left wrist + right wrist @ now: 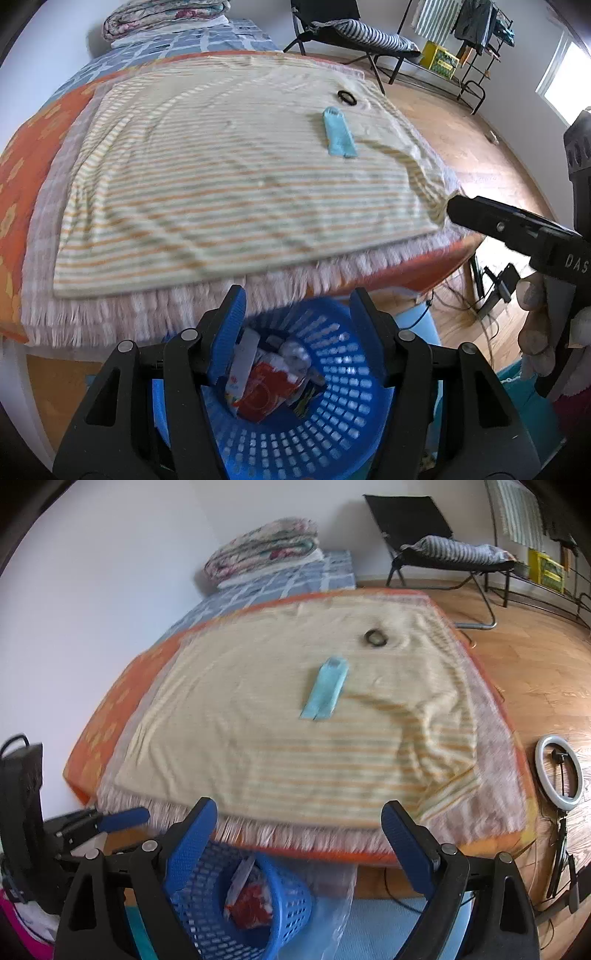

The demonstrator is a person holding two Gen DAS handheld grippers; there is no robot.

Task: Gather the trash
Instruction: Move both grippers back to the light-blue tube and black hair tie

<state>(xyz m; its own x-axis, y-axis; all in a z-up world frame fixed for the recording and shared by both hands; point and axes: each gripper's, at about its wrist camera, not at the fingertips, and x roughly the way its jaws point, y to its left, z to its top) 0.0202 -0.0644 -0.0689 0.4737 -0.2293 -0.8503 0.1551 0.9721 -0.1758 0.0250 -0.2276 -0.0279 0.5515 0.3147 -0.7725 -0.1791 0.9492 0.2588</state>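
Left gripper (297, 325) part open, nothing between its pads, right above the blue basket (332, 424) holding wrappers (266, 387). Right gripper (299, 834) wide open, empty, basket (207, 904) below-left of it. Light-blue packet (325, 688) and black ring (375, 637) on the striped blanket (258, 738) beyond the basket. Only the right view shows the ring light (559, 771); only the left view shows a hand (535, 325).

Black hand-held gripper (297, 328), blue finger pads (232, 325), silver pivot screws (125, 346)

Blue basket (332, 417): perforated plastic, showing a slight gloss. Striped sheet (229, 177) on the bed: soft matt cloth, lying wrinkled. Floor (546, 672): polished wood, reflecting light. Wrappers (266, 387): glossy, crinkled.
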